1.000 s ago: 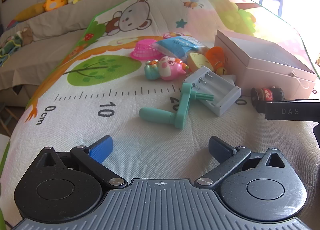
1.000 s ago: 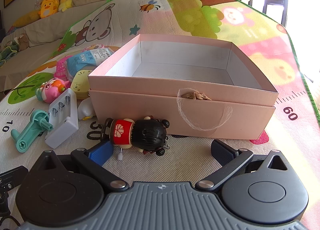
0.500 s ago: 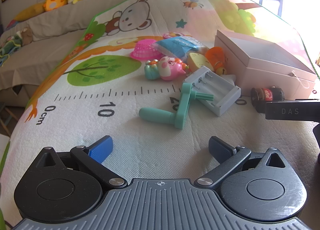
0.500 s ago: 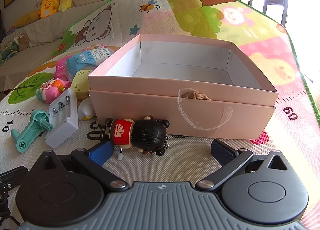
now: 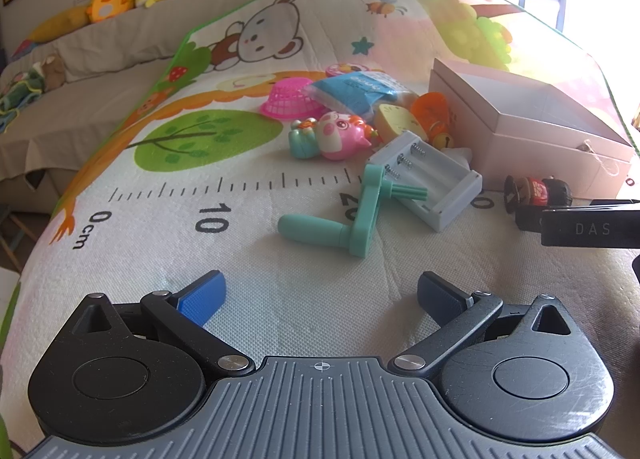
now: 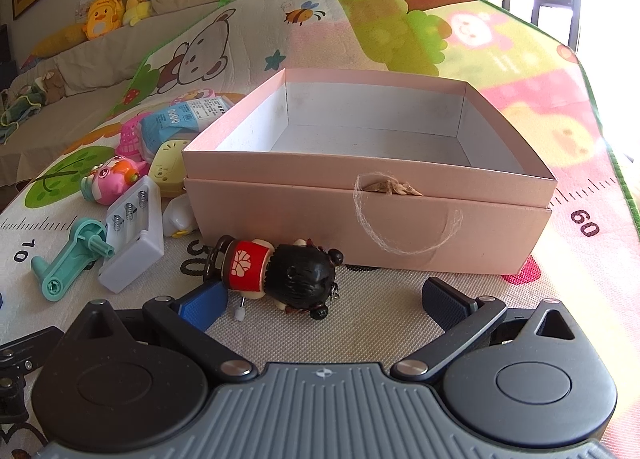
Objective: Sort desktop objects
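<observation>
Left wrist view: low over mat, facing teal plastic crank handle [image 5: 344, 215]. Right wrist view: close, facing open pink cardboard box [image 6: 372, 215]. Both share grey plastic battery holder [image 5: 434, 189].

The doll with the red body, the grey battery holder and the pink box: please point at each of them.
doll [image 6: 276, 273], right wrist view, its black hair
battery holder [image 5: 430, 187], left wrist view, its open tray
pink box [image 6: 280, 219], right wrist view, its front wall

Black-haired doll [image 6: 280, 275] lies sideways just before open, empty pink box [image 6: 372, 215].
</observation>
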